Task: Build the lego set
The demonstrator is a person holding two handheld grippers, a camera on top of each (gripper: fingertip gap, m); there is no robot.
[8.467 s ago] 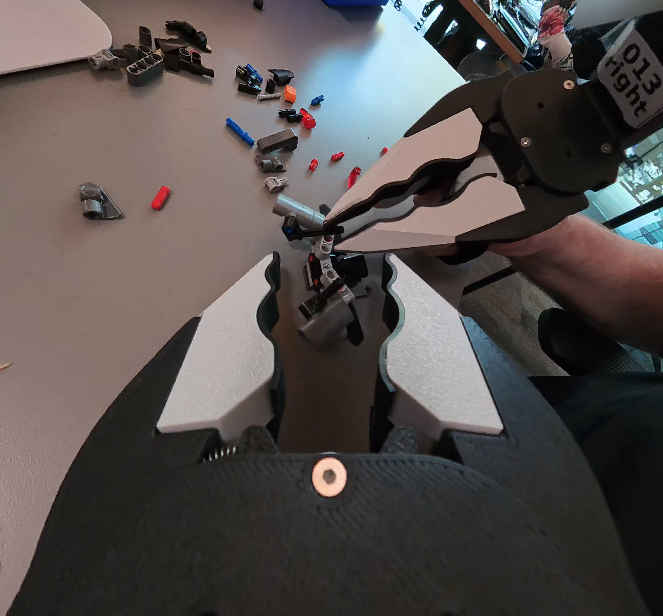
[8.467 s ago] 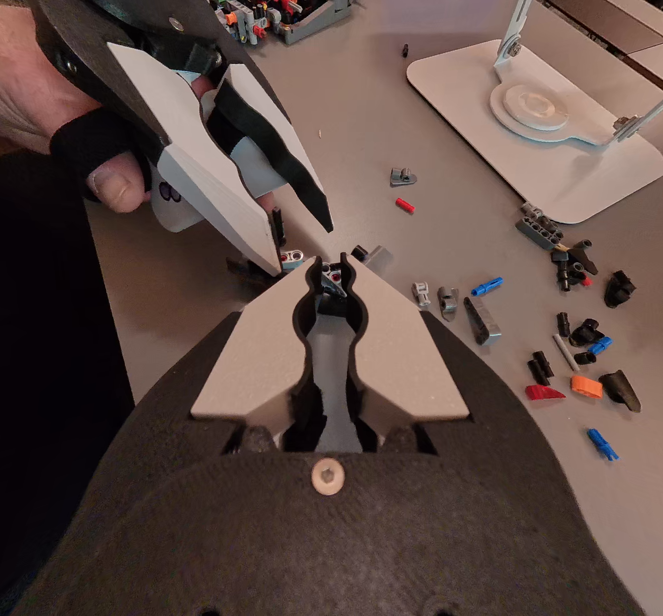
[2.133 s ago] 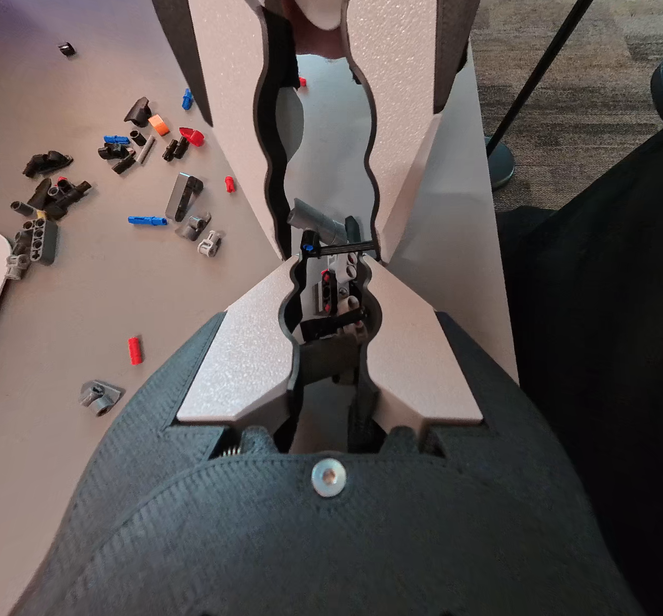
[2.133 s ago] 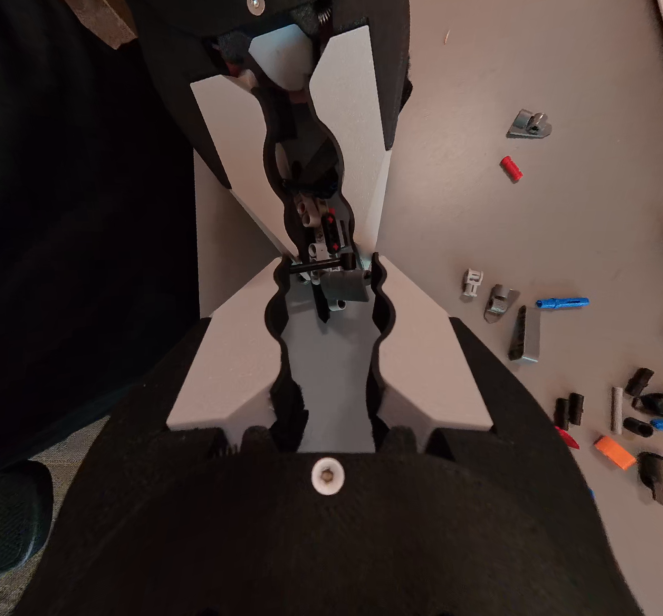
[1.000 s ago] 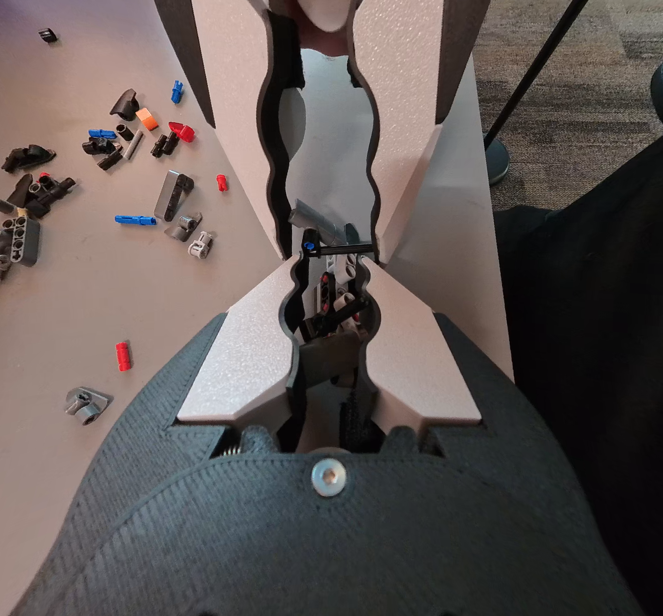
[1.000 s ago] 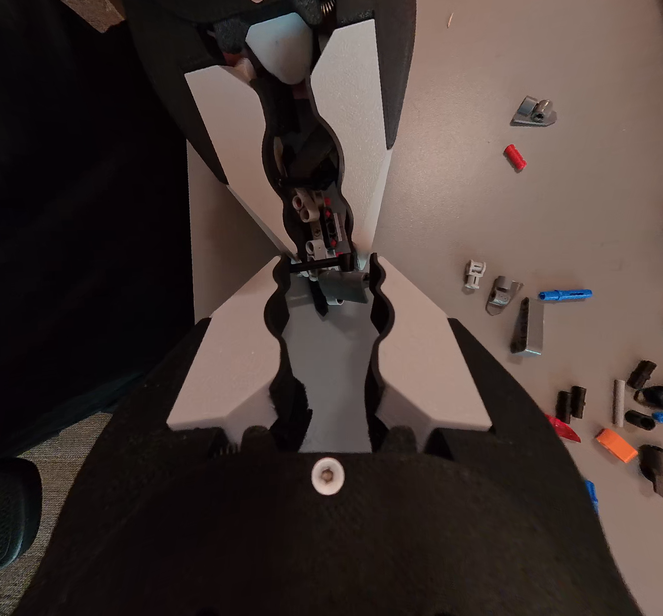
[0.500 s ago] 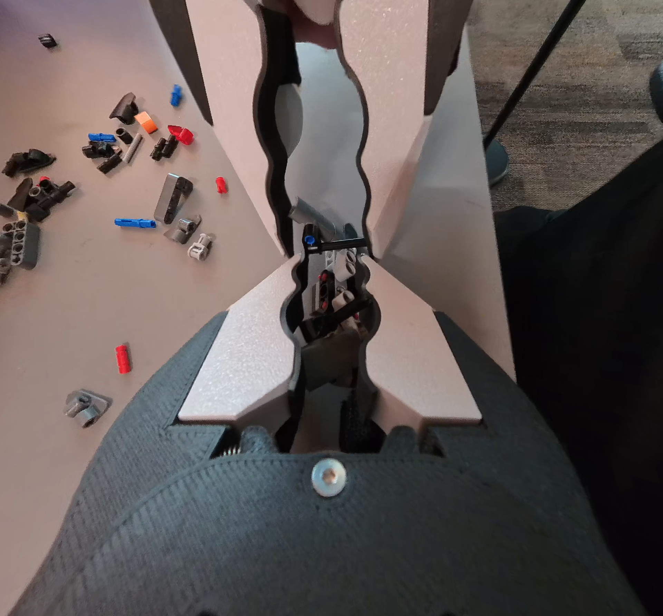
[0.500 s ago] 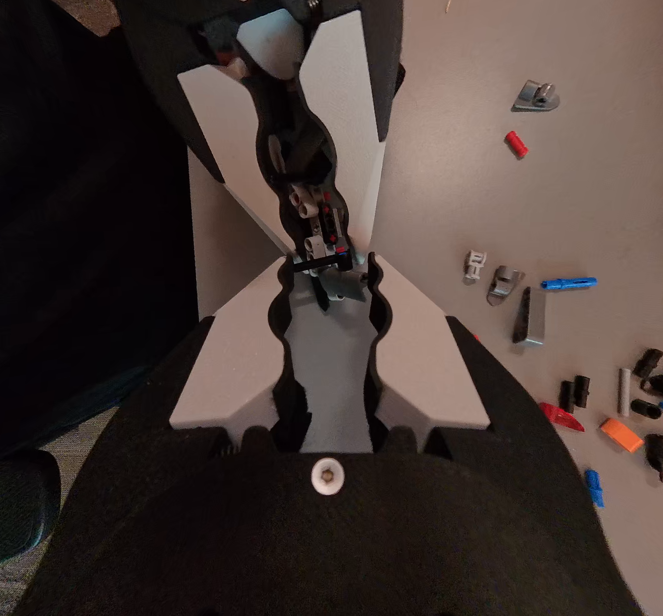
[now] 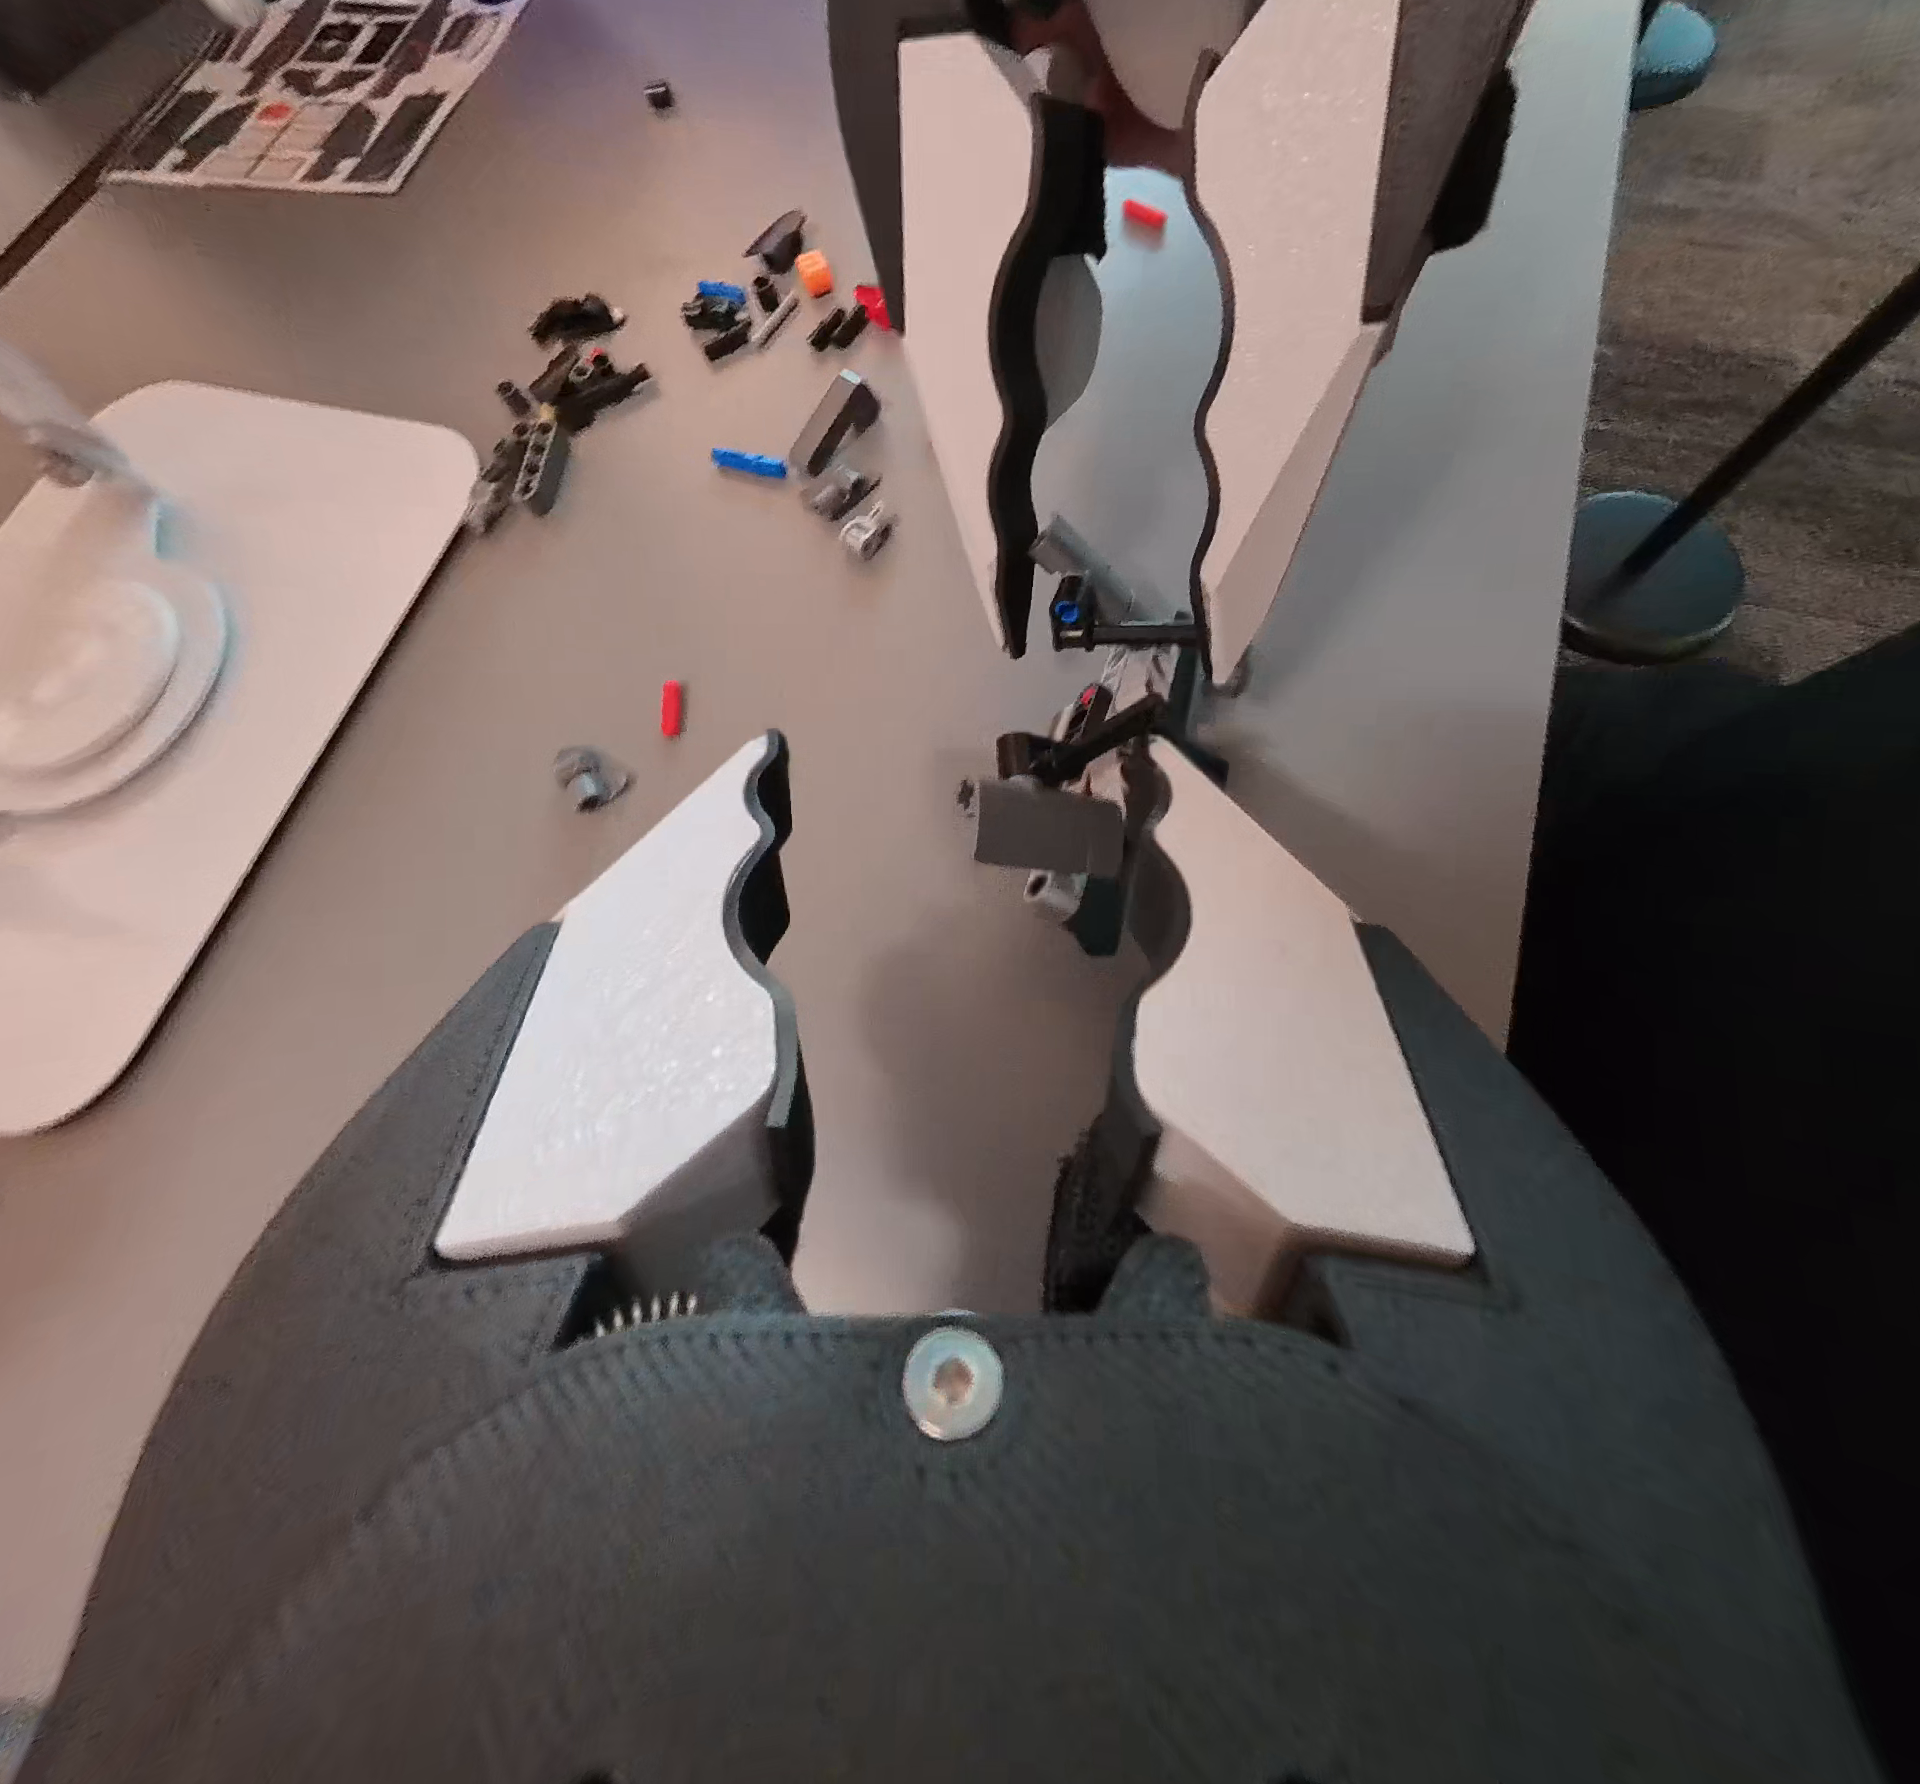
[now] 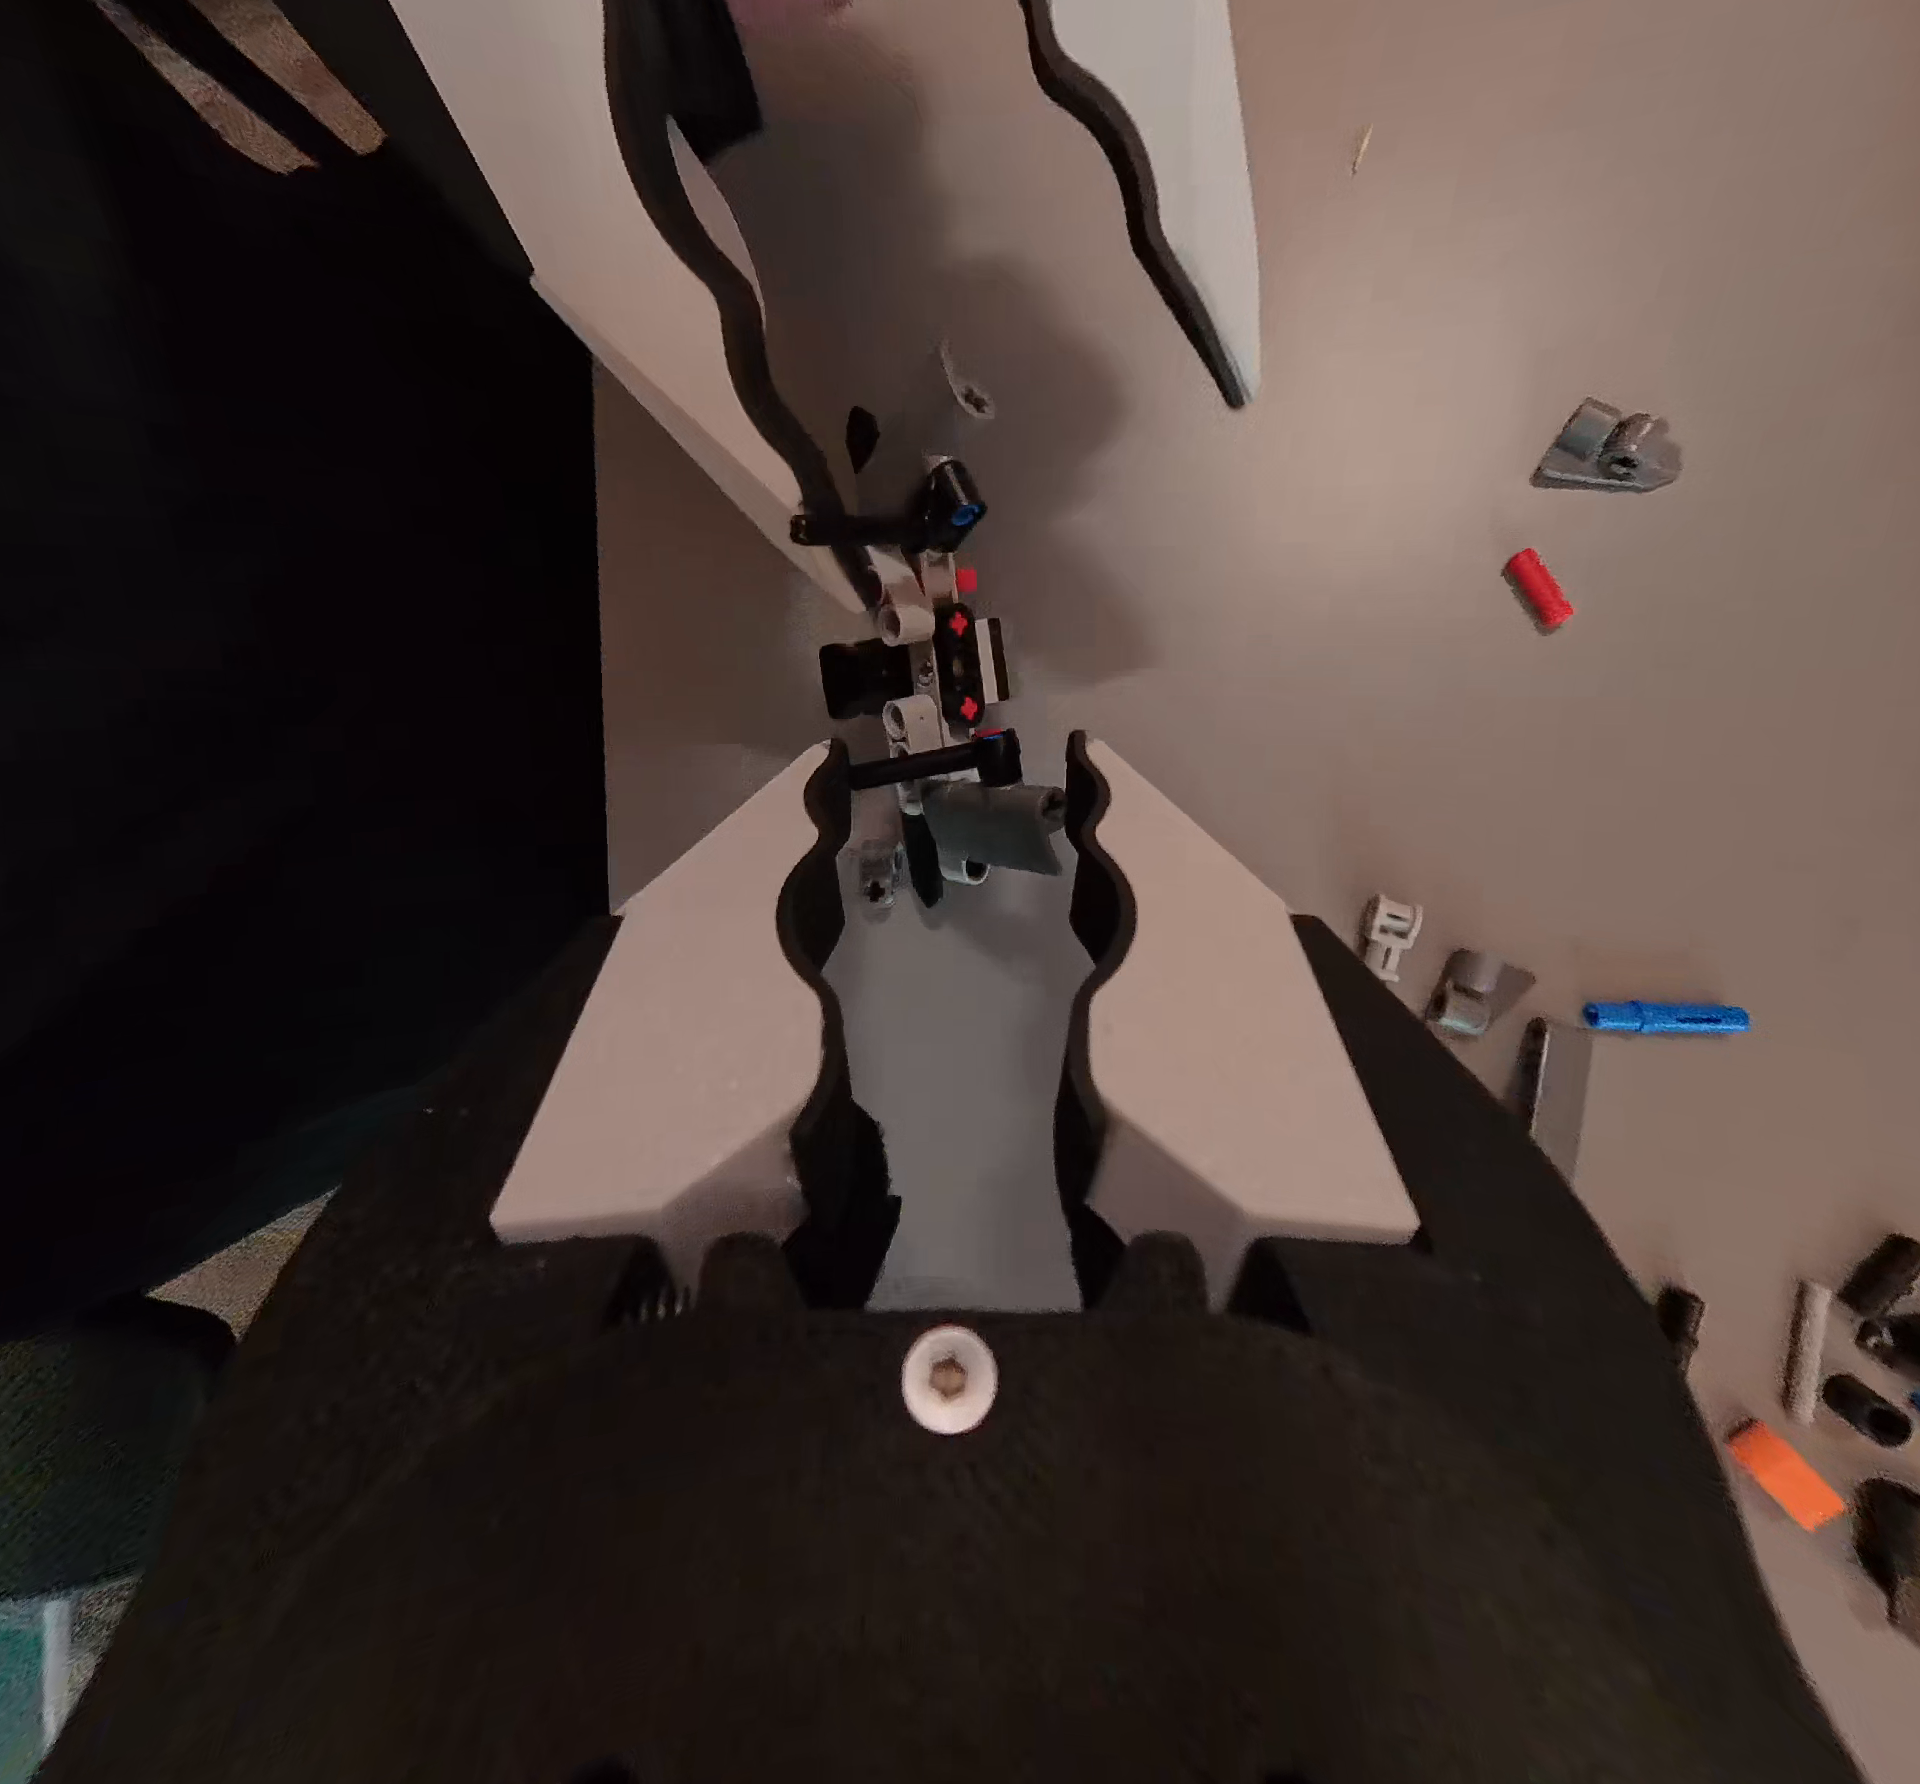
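Note:
A small lego assembly of black, grey and red parts hangs above the grey table. My right gripper is shut on the assembly's end, across a black axle. In the left wrist view the right gripper reaches in from the top. My left gripper is open wide. Its right finger lies against the assembly, its left finger is well clear. In the right wrist view the left gripper shows spread apart.
Loose pieces lie left of the grippers: a blue pin, a red pin, a grey connector and a mixed pile. A white pad and a parts sheet lie farther left. The table edge runs close on the right. My left gripper's tips are some 8 cm from the red pin. My right wrist view looks at it from another angle.
My left gripper has opened and let go of the assembly, and pulled back. The right gripper keeps its hold on the axle end.

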